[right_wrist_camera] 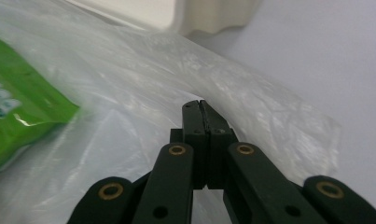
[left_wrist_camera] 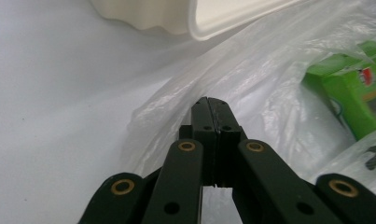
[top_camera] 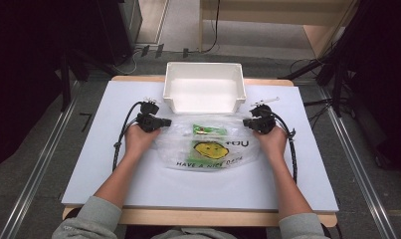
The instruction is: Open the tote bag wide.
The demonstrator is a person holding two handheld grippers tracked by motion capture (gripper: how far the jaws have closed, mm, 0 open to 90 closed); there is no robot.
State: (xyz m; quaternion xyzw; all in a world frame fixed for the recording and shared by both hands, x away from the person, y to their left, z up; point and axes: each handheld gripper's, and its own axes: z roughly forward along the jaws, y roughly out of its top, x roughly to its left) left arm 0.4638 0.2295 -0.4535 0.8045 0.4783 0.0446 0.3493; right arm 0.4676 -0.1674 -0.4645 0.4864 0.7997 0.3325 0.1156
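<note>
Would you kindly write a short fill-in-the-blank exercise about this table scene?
1. The clear plastic bag lies between the two grippers and holds a ____ packet.
2. The white plastic bin beyond the bag is ____.
3. The left gripper and right gripper have both fingers ____.

Missing words: green; empty; shut

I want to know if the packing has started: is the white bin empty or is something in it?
Empty: the high view shows the white bin with a bare floor; the green packet lies in the plastic bag.
</note>
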